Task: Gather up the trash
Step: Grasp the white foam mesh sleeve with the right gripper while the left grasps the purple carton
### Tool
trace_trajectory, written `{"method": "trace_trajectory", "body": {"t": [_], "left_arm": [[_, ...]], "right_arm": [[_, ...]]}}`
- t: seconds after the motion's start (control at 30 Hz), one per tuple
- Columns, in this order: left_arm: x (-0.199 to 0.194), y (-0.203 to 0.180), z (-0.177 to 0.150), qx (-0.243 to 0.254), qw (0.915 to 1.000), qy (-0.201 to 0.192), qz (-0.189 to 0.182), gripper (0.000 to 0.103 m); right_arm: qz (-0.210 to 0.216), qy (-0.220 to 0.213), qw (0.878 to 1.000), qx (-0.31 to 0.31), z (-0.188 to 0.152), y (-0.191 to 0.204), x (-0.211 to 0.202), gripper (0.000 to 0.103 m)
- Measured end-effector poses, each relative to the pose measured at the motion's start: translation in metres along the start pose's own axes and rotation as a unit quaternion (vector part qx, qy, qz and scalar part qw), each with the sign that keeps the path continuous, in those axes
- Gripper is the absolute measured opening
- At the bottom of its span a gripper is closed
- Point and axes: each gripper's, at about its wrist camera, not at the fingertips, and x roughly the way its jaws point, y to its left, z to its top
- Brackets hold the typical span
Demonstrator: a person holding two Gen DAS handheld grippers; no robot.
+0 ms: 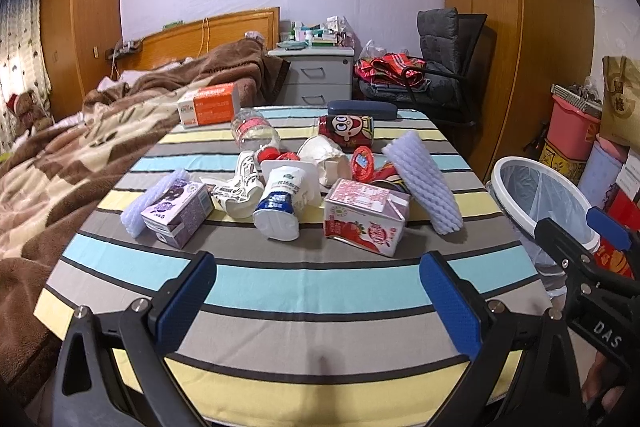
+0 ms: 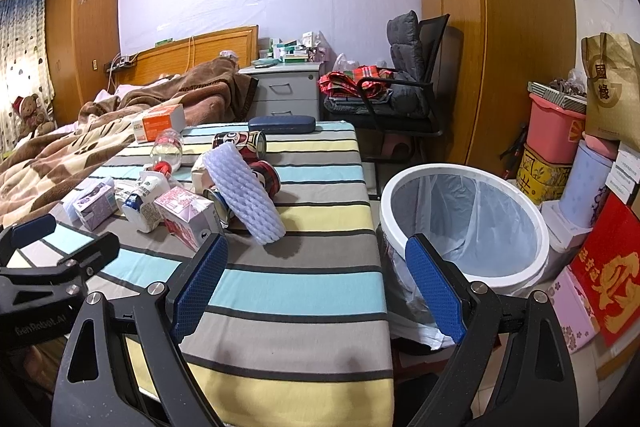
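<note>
Standing over the near edge of the striped table (image 1: 320,279), both tools hang above bare cloth with nothing between their fingers. Left gripper (image 1: 316,301): its 2 blue pads are spread wide, empty, aimed at the trash pile. Right gripper (image 2: 316,291): likewise spread wide and empty, set at the table's right edge with 1 finger over the cloth and the other in front of the trash bin (image 2: 464,227). The bin is white-rimmed, lined with a clear bag, standing on the floor just beside the table's right side. Trash is clustered mid-table, well apart from both tools. Nearest items: a pink strawberry milk carton (image 1: 366,217) lying on its side, a blue-and-white yogurt bottle (image 1: 280,207) tipped over with its base toward the viewer, and a purple drink carton (image 1: 178,213) to the left. A white foam fruit net (image 1: 422,183) leans tilted at the right of the pile, beside the pink carton; a 2nd foam piece (image 1: 154,201) touches the purple carton. Farther back: a crushed clear plastic bottle (image 1: 256,131), a red cartoon can (image 1: 346,131) on its side, crumpled paper cups (image 1: 324,159). At the far edge, an orange box (image 1: 208,105) and a dark blue glasses case (image 1: 362,109).
</note>
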Motion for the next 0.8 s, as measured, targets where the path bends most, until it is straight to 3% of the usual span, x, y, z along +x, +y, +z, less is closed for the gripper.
{"method": "trace_trajectory", "body": {"t": [0.27, 0.6, 0.63, 0.7, 0.8], "left_arm": [[0.031, 0.058, 0.01, -0.016, 0.9993, 0.021, 0.026, 0.103], [0.068, 0.135, 0.029, -0.05, 0.9967, 0.039, 0.051, 0.103], [0.073, 0.14, 0.03, -0.047, 0.9965, 0.042, 0.056, 0.102], [0.083, 0.148, 0.031, -0.033, 0.9965, 0.052, 0.057, 0.102], [0.099, 0.157, 0.031, -0.024, 0.9962, 0.068, 0.049, 0.101]], "right_arm": [[0.024, 0.025, 0.999, -0.034, 0.011, 0.013, 0.047, 0.092], [0.047, 0.063, 0.996, -0.046, 0.019, 0.028, 0.079, 0.092], [0.048, 0.068, 0.995, -0.047, 0.02, 0.029, 0.082, 0.09], [0.049, 0.078, 0.994, -0.054, 0.019, 0.032, 0.087, 0.076], [0.055, 0.094, 0.992, -0.059, 0.019, 0.035, 0.092, 0.072]]}}
